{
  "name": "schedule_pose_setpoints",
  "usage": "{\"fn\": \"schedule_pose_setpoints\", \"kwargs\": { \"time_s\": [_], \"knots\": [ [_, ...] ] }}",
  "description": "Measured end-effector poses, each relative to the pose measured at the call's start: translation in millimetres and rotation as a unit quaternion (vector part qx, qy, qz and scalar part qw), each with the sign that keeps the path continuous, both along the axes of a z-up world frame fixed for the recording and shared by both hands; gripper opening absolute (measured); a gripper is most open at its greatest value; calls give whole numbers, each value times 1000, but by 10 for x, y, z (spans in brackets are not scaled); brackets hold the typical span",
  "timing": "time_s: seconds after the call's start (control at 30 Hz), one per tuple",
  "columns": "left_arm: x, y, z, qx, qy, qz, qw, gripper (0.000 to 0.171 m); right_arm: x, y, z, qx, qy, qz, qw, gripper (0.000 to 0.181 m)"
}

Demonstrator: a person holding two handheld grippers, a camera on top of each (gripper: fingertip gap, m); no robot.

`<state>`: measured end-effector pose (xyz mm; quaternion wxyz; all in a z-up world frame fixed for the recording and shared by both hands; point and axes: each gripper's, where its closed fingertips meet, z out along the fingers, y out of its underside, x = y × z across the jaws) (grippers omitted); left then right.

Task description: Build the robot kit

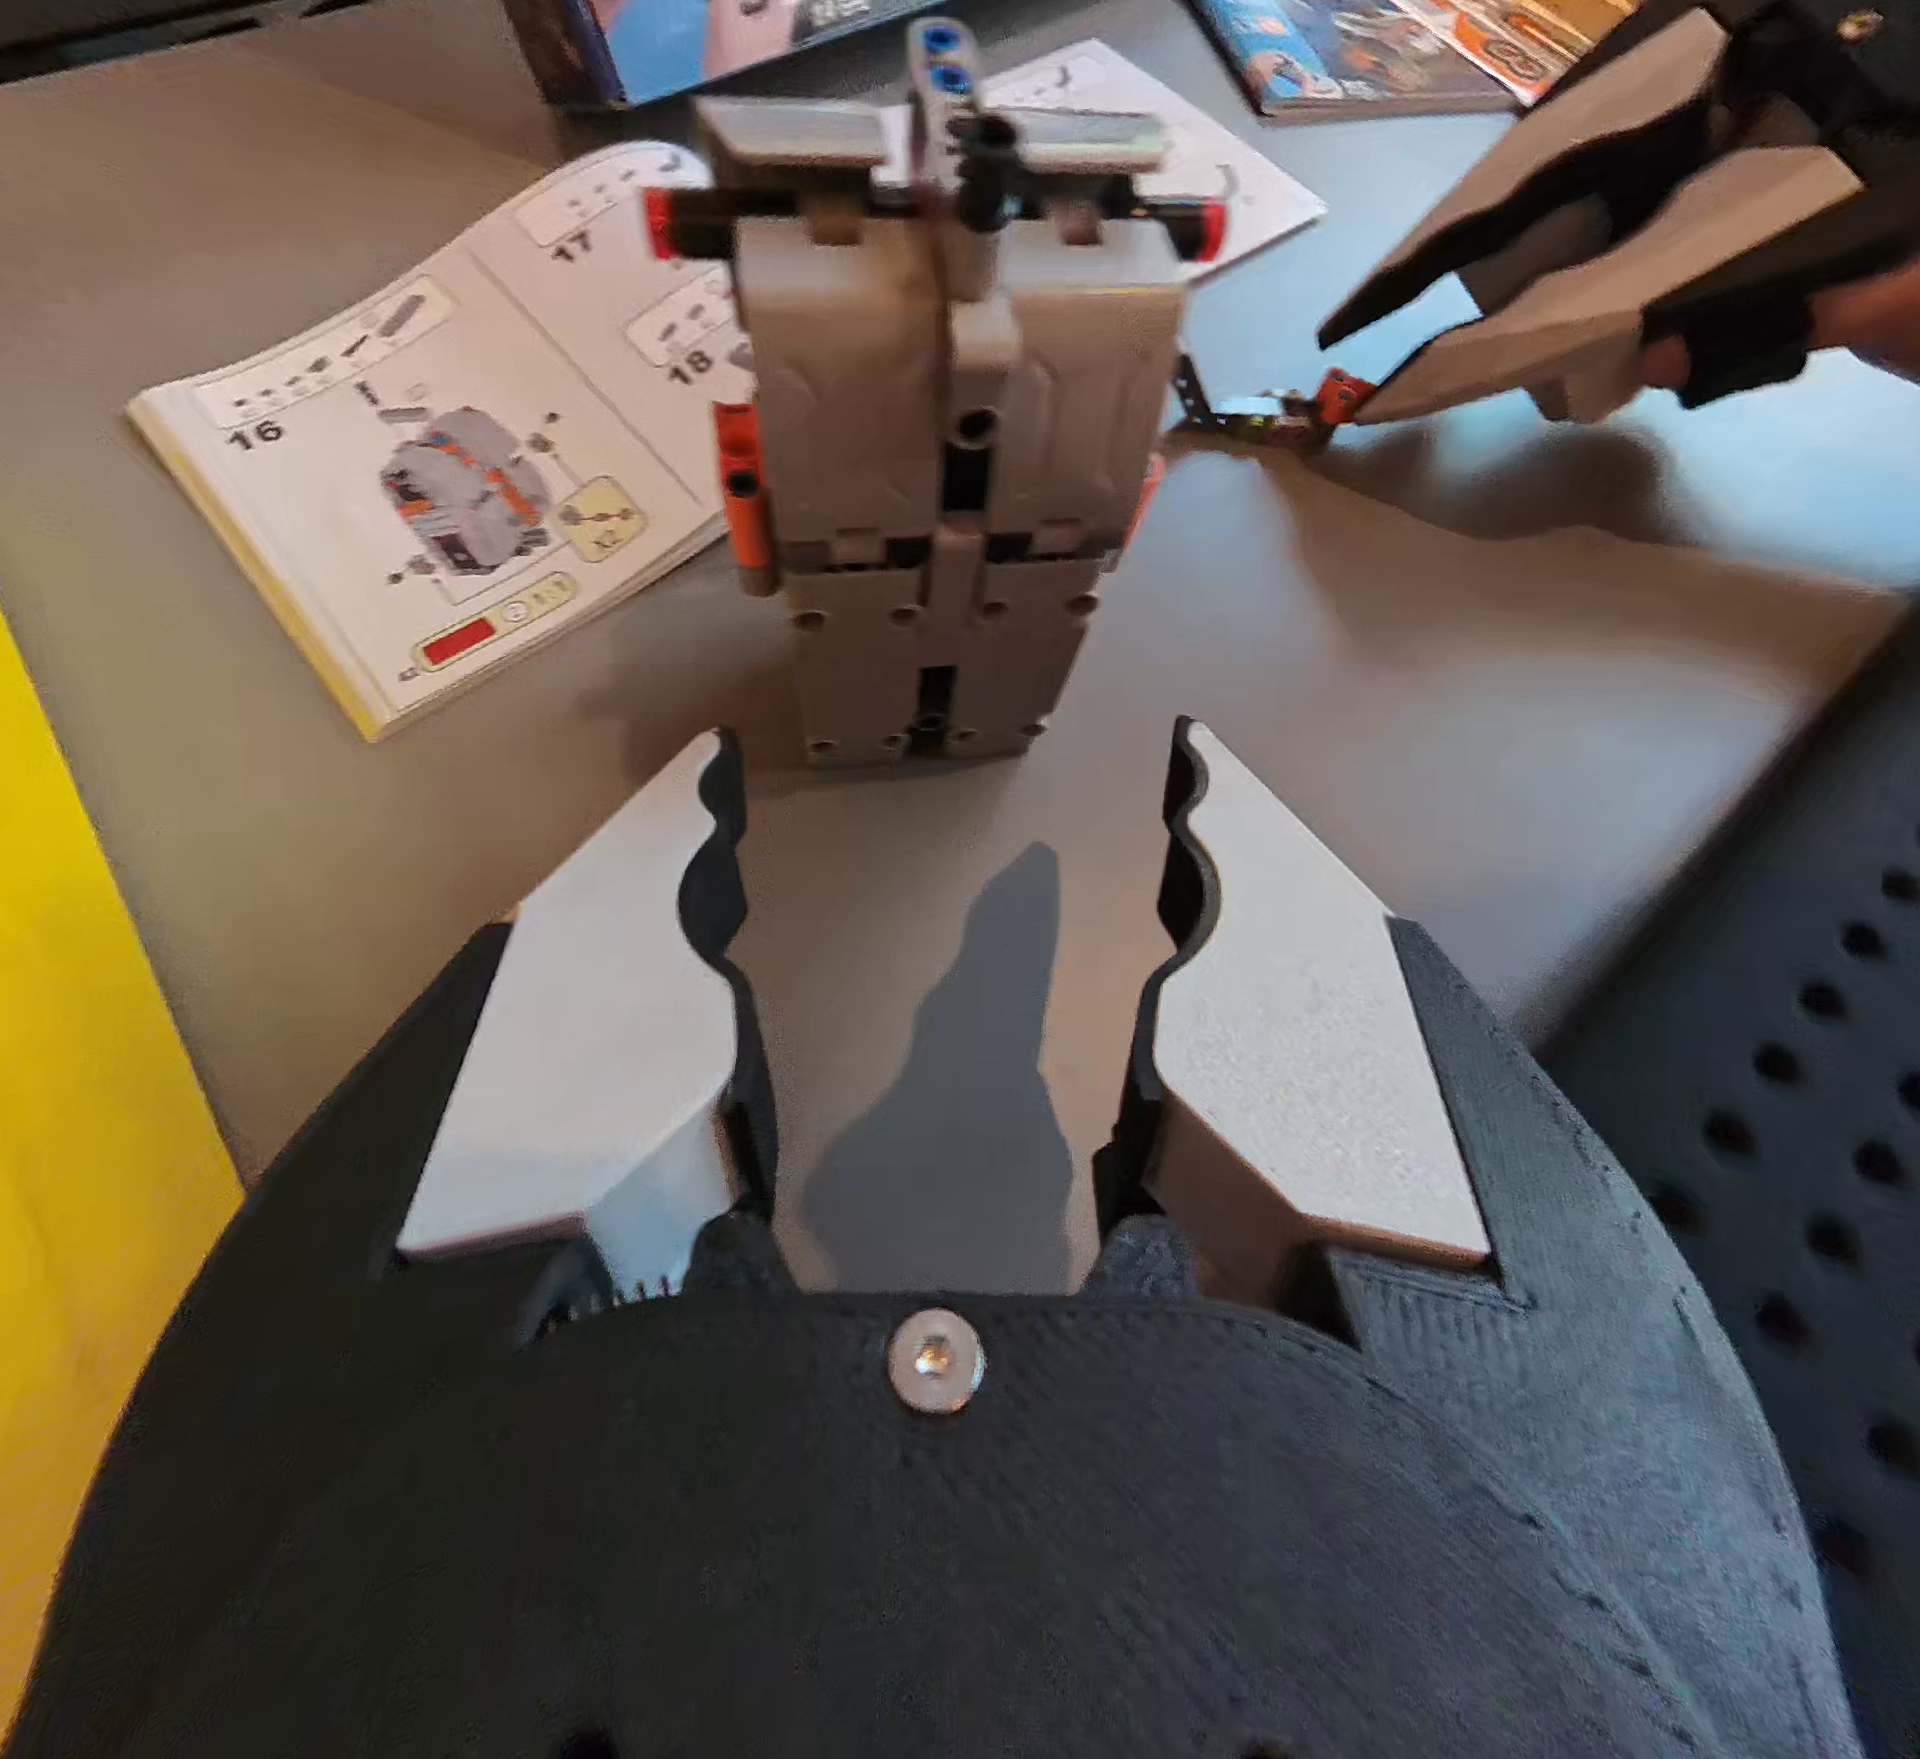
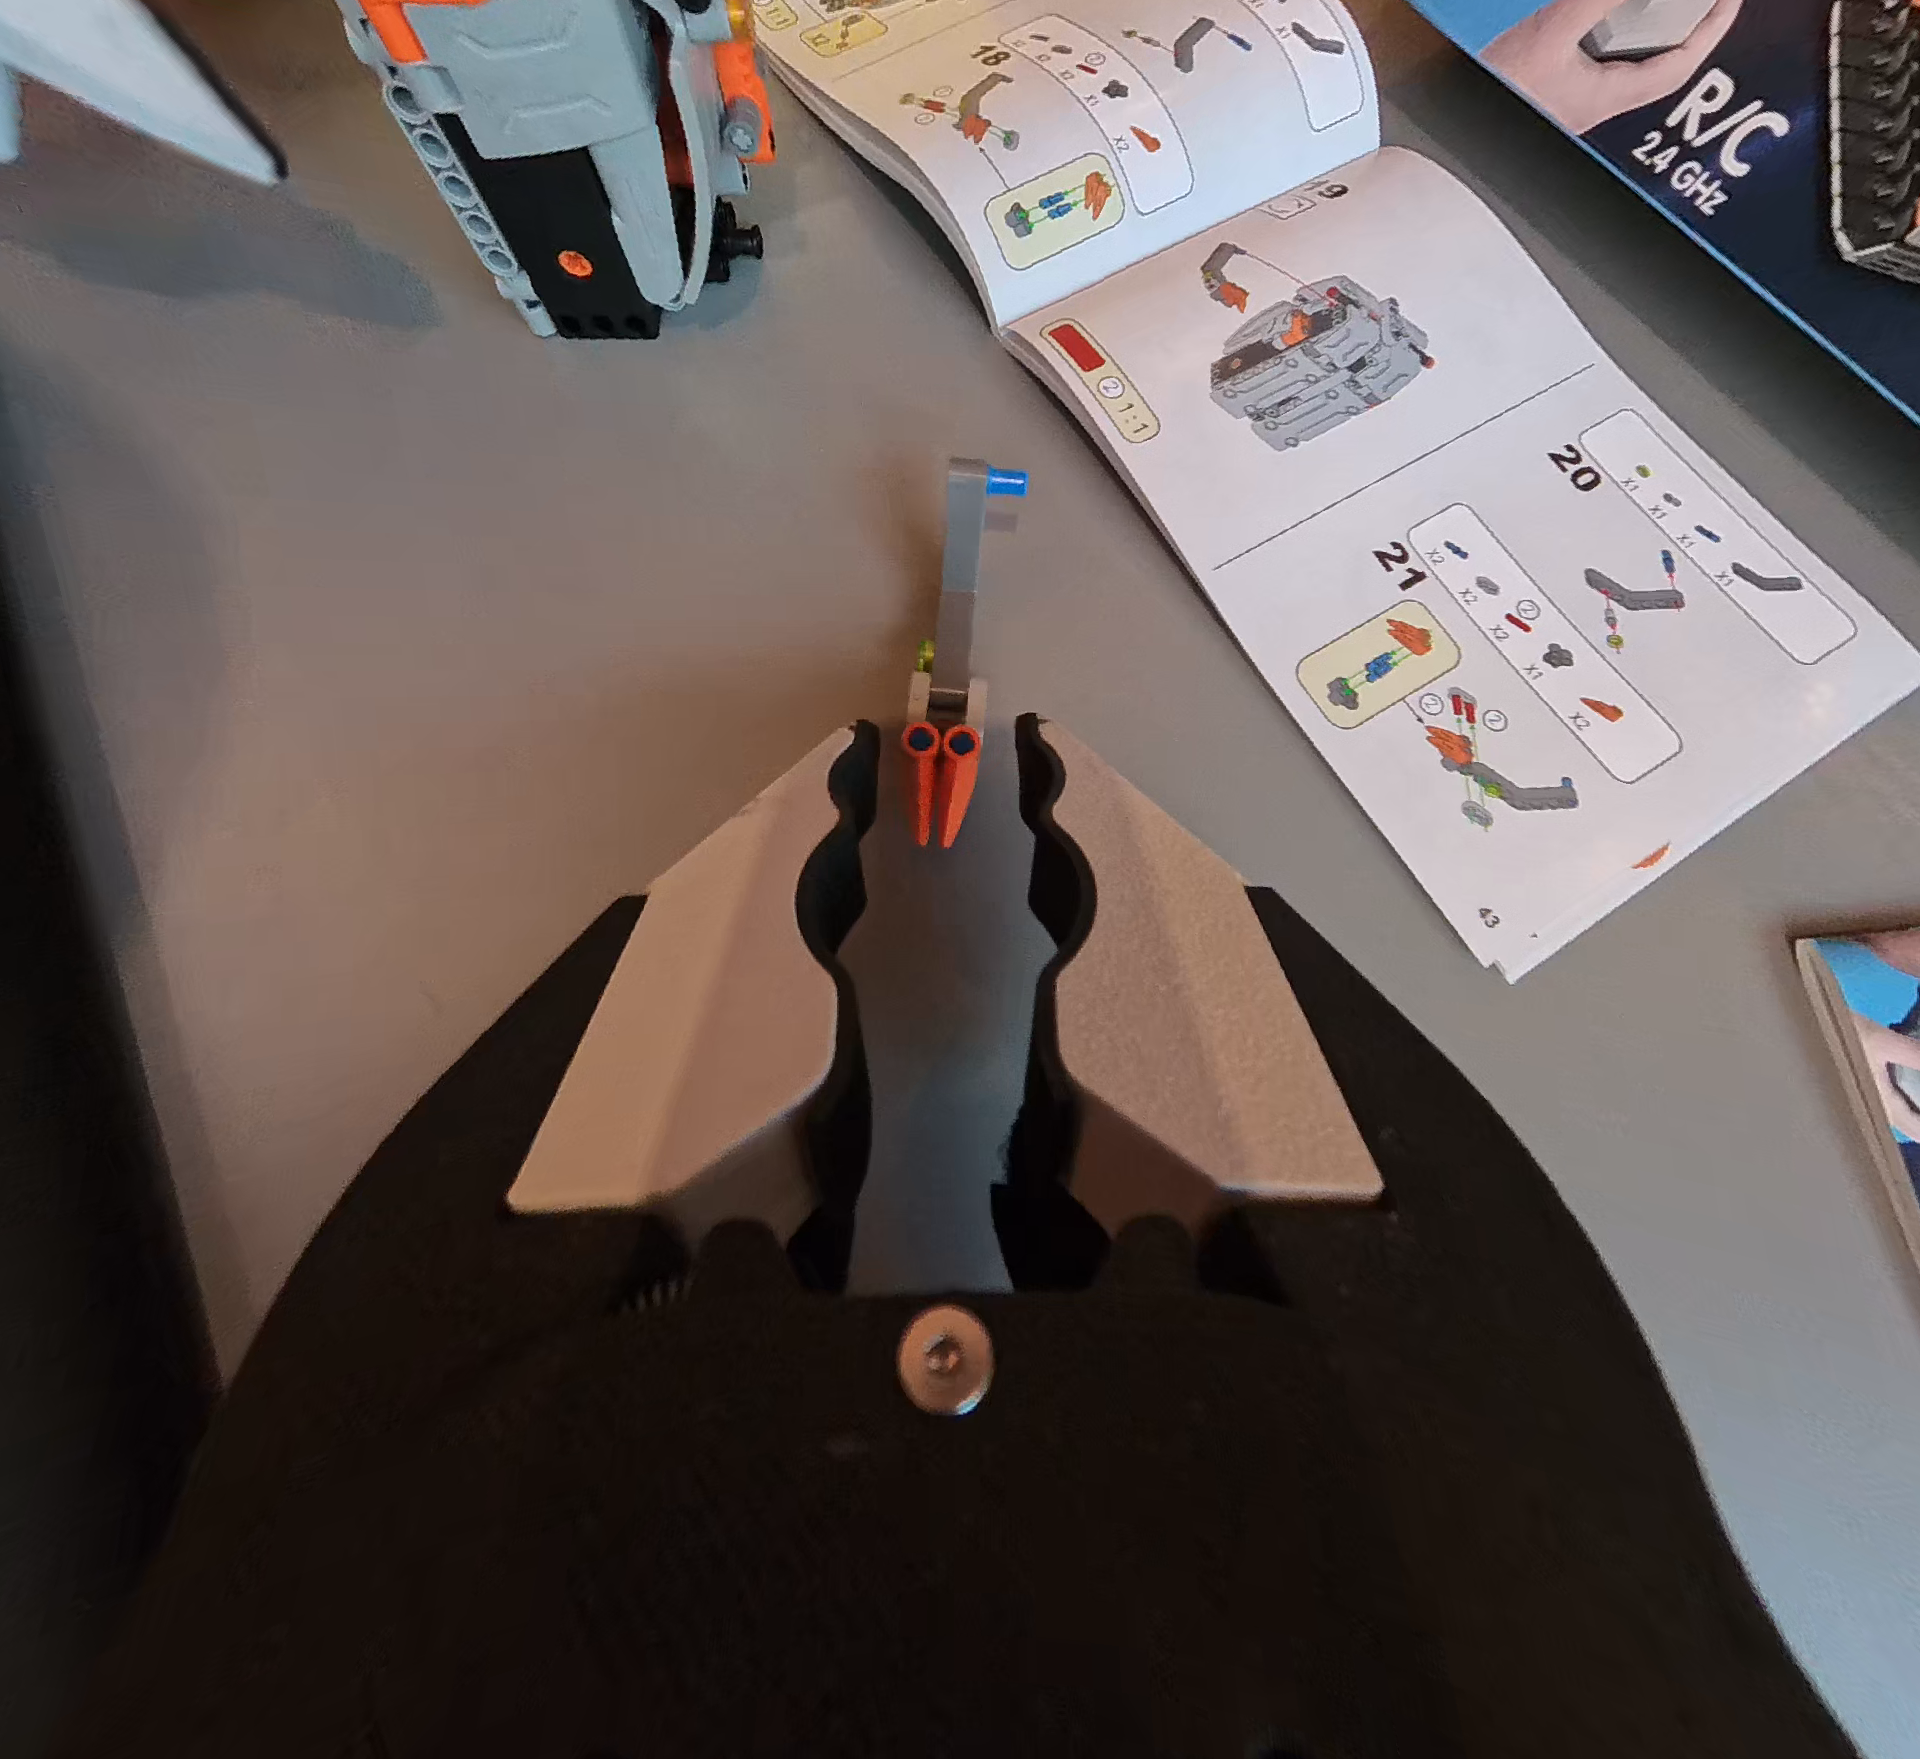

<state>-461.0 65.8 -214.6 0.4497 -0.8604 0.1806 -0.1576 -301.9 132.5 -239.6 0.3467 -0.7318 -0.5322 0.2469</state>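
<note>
Both grippers stood open and empty. Low in its own view, the right gripper [image 2: 940,733] had its jaws spread around the orange tips of a small grey lever assembly [image 2: 961,608] lying on the grey table [image 2: 520,670], the pads apart from the piece on both sides; a blue pin capped the assembly's far end, toward the frame's centre. Across the upper right of that frame spread an open instruction booklet [image 2: 1351,421], with a printed blue box [image 2: 1683,78] in the corner and a partly built grey-and-orange model [image 2: 561,99] upright at upper left. In the left wrist view, the left gripper [image 1: 956,753] hung wide open just short of that model [image 1: 935,421], its fingertips not touching it, while the right gripper [image 1: 1351,379] reached in from the upper right. As a judgement, the little assembly looked light and narrow: an off-centre squeeze on the tapered orange tips could twist it or pop it free, and a nudge from the left jaws could tip the tall model.
</note>
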Motion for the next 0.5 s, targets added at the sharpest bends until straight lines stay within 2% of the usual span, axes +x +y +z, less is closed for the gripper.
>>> {"fn": "schedule_pose_setpoints", "kwargs": {
  "time_s": [0.1,0.2,0.37,0.5],
  "knots": [
    [-40,99,5,3,-36,13,999,85,9,-4,-17,8,-9,2,1000,27],
    [101,112,47,6,-82,-13,997,83,17,4,-25,10,-12,1,1000,26],
    [194,61,14,9,-51,-22,998,78,8,0,-33,8,-11,2,1000,26],
    [275,-47,19,-5,-57,-30,998,73,-1,-15,-41,12,-16,6,1000,25]
  ]
}}
